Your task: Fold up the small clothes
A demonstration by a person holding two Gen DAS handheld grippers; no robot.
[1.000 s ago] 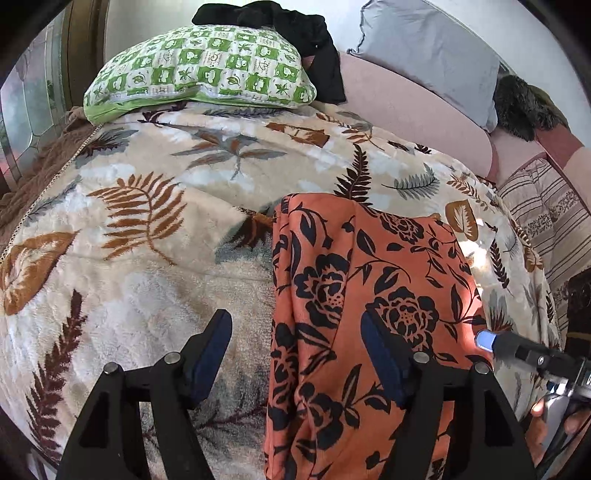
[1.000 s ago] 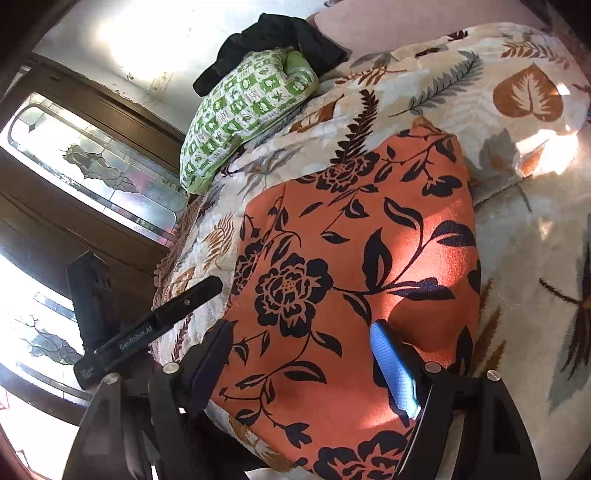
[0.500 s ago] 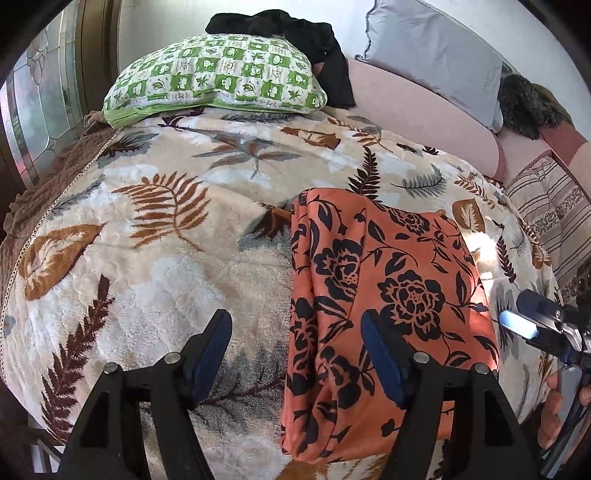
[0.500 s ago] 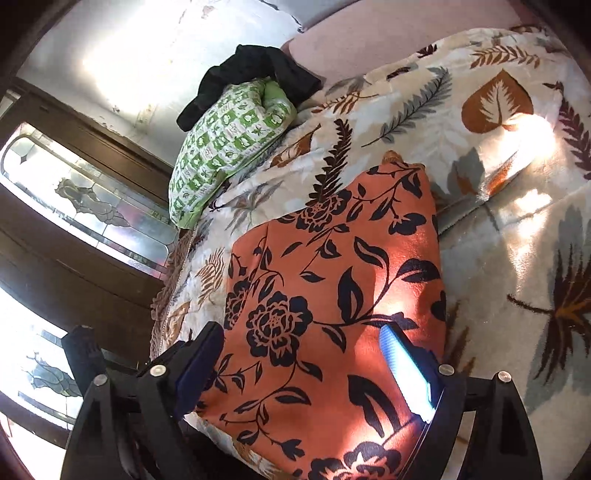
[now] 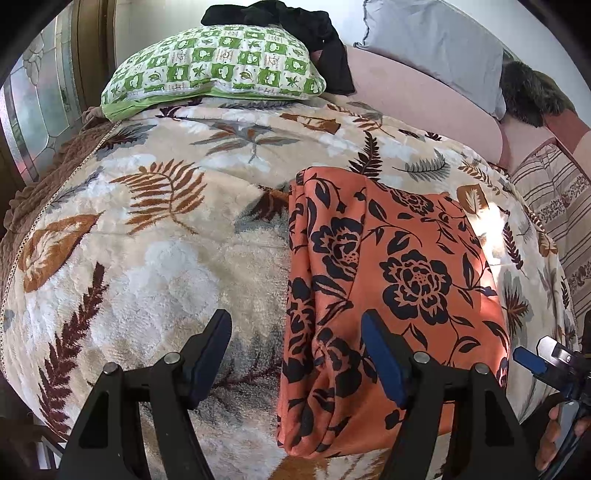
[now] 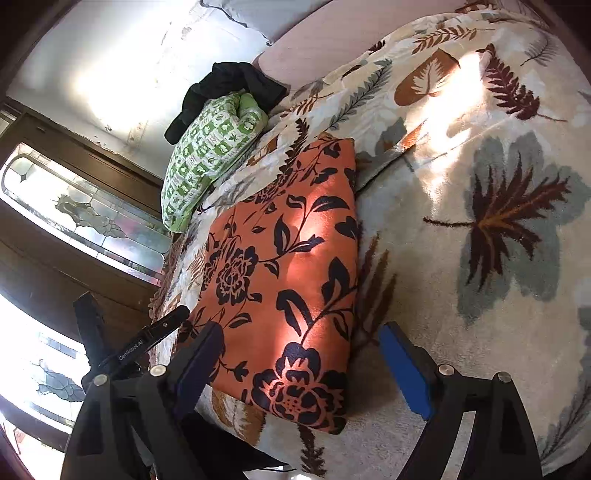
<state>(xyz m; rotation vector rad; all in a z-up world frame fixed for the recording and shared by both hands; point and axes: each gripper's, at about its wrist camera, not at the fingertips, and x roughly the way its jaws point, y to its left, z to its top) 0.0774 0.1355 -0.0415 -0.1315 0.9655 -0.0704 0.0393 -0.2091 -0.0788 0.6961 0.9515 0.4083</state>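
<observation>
An orange cloth with black flowers (image 5: pixel 391 280) lies folded into a long rectangle on the leaf-print blanket (image 5: pixel 155 258). My left gripper (image 5: pixel 295 332) hovers open over the cloth's near left edge; one finger is over the blanket, the other over the cloth. In the right wrist view the same cloth (image 6: pixel 288 273) runs away from me. My right gripper (image 6: pixel 303 347) stands wide open astride its near right corner, pads off the fabric. Each gripper shows in the other's view: the right gripper (image 5: pixel 543 356) in a hand at the far right, the left gripper (image 6: pixel 136 314) at the left.
A green checked pillow (image 5: pixel 218 70) with a black garment (image 5: pixel 317 33) lies at the head of the bed. A grey pillow (image 5: pixel 436 48) leans on the pink backrest (image 5: pixel 413 110). Striped fabric (image 5: pixel 554 192) lies right. A leaded-glass window (image 6: pixel 96 218) lines the left side.
The right gripper's jaws widened and it slid right and back, so its right finger now stands over the blanket beside the cloth. The cloth's near end has come into the left view.
</observation>
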